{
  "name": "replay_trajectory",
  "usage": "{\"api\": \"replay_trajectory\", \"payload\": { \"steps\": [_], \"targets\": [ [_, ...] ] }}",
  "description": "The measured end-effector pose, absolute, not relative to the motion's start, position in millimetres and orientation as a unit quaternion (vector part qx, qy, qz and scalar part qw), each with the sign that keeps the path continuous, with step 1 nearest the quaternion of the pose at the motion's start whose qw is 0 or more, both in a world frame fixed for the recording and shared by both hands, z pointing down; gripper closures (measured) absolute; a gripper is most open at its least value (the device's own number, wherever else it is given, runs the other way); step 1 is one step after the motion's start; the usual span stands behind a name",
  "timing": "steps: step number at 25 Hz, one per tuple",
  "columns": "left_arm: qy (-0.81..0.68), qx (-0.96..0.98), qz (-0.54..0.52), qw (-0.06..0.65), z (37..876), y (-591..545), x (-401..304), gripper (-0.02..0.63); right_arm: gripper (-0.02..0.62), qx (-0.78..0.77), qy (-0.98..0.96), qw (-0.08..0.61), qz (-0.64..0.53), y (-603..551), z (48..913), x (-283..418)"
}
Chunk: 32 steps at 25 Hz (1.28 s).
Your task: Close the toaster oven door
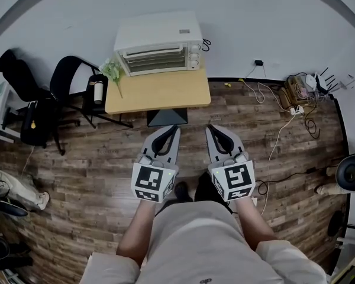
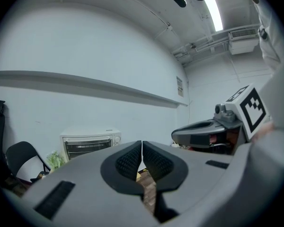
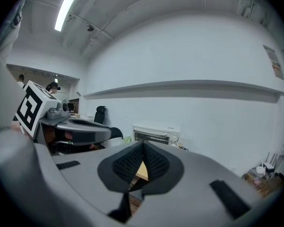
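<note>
A white toaster oven (image 1: 160, 43) stands at the back of a small wooden table (image 1: 160, 93) against the wall, and its glass door looks upright against the front. The oven also shows far off in the left gripper view (image 2: 90, 143) and the right gripper view (image 3: 154, 135). My left gripper (image 1: 174, 127) (image 2: 141, 143) and right gripper (image 1: 210, 127) (image 3: 143, 144) are held side by side over the floor, close to my body and well short of the table. Both are shut with nothing between the jaws.
Two black chairs (image 1: 71, 81) (image 1: 23, 99) stand left of the table, with a small plant (image 1: 112, 71) and a bottle (image 1: 97, 92) by the table's left end. Cables and a power strip (image 1: 296, 93) lie on the wooden floor at the right.
</note>
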<state>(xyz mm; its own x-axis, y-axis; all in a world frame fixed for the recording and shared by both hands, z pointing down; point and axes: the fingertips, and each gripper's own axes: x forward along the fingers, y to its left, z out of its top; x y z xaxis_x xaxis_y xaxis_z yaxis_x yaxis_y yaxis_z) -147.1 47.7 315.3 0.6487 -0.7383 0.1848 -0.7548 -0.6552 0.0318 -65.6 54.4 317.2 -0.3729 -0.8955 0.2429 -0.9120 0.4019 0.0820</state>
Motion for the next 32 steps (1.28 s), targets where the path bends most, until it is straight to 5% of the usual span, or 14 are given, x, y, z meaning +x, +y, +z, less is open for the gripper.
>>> {"api": "replay_trajectory", "payload": {
  "steps": [32],
  "targets": [
    [-0.412,0.906,0.081,0.05,318.9,43.0,-141.5,0.592,0.597,0.533,-0.836,0.123,0.047,53.4,318.1,-68.6]
  ]
}}
